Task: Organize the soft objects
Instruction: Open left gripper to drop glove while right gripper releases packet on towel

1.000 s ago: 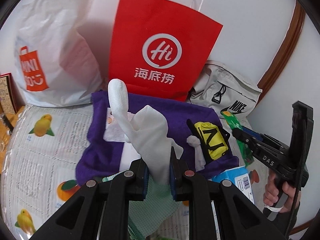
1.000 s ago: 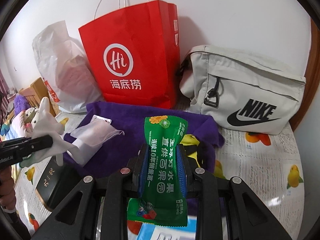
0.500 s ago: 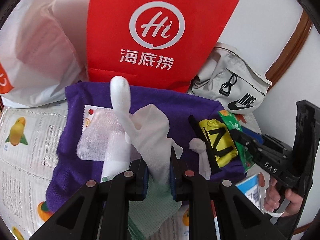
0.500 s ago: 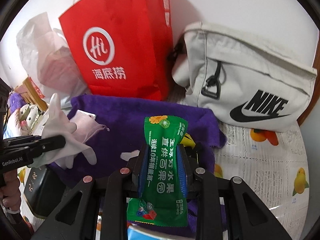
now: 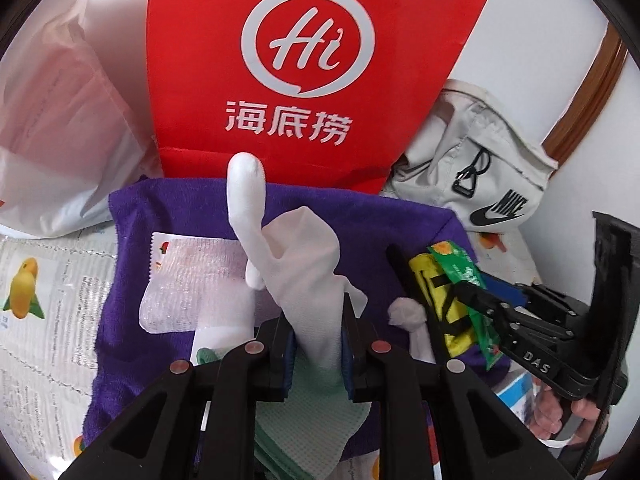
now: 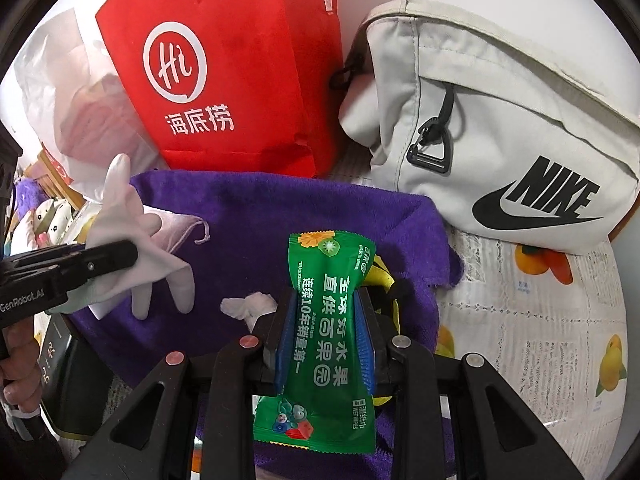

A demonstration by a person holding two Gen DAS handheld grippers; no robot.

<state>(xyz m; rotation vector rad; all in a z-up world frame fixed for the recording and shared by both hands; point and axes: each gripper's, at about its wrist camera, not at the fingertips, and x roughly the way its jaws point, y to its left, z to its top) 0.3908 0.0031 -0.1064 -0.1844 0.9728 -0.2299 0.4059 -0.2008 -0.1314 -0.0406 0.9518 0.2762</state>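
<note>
Both grippers have dropped nearer the purple towel at twelve o'clock; left gripper clamps a white glove, right gripper a wet-wipes packet, apparently neither yet placed.

"Hi" on red bag, "NIKE" on grey pouch, "WET WIPES" on green packet

White glove, green wipes packet, purple towel, red bag with white logo.
</note>
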